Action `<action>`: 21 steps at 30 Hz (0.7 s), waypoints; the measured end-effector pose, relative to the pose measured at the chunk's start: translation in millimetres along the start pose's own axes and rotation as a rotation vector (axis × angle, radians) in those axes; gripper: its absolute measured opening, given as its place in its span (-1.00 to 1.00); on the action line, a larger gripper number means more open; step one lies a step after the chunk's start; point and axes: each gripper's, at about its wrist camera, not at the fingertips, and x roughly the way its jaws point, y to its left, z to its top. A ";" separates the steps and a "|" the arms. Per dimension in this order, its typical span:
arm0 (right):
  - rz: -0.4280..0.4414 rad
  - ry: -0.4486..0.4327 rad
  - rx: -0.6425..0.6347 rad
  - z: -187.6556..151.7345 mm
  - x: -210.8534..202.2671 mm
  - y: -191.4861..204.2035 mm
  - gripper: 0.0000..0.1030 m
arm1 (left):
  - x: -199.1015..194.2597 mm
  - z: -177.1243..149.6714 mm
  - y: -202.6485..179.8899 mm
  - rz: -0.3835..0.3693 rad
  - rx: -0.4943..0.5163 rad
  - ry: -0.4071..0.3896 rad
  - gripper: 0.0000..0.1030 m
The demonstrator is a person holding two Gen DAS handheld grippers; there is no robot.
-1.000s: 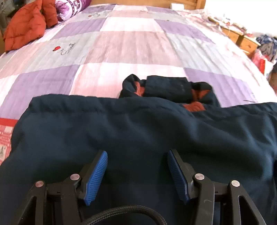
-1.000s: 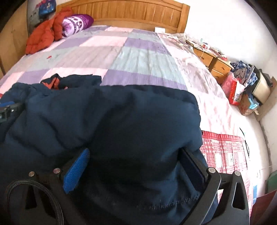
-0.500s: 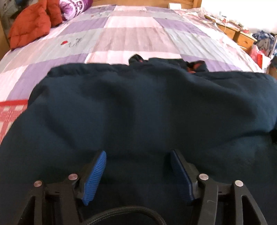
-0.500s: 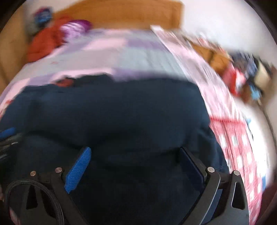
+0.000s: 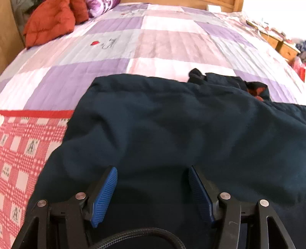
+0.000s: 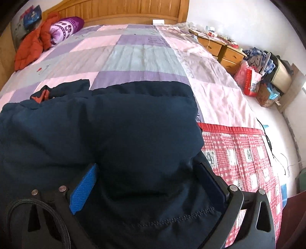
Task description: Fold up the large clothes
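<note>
Navy coat [image 5: 172,124] slid right, left tool [image 5: 153,183] open above it.

One dark navy padded jacket [image 5: 172,124] with an orange lining lies on the one bed [image 6: 137,55], which has one wooden headboard [image 6: 122,11] and one purple, pink and grey patchwork quilt [image 5: 153,44]. One red-and-white checked blanket [image 6: 244,153] lies on the bed beside the jacket. Toward the headboard from the jacket sit one crumpled orange-red padded garment [image 6: 32,47] and one purple flower-printed bolster pillow [image 6: 65,26]. Past the bed's edge stand two wooden bedside drawer units [image 6: 220,49], side by side. Two grippers show: one left gripper [image 5: 153,180] and one right gripper [image 6: 149,178], each with two blue ribbed pads [image 5: 105,195].
</note>
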 end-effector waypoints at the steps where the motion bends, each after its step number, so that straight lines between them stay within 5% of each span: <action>1: -0.002 -0.001 -0.001 0.8 1.2 -1.6 0.99 | -0.4 -0.5 1.8 0.010 0.009 -0.003 0.29; 9: -0.001 -0.004 -0.011 -1.9 1.3 -4.3 0.99 | 9.0 -1.0 46.8 0.061 -0.112 0.011 0.42; 14: 0.021 -0.007 -0.003 -3.3 5.1 -7.9 0.99 | 14.5 0.5 44.9 0.091 -0.054 0.020 0.58; 18: 0.065 -0.004 0.019 -1.8 7.5 -21.9 0.99 | 22.3 -0.6 64.1 0.079 -0.135 0.053 0.85; 21: 0.069 0.000 0.045 -1.5 4.4 -25.6 0.99 | 16.1 2.0 58.9 0.102 -0.122 0.050 0.82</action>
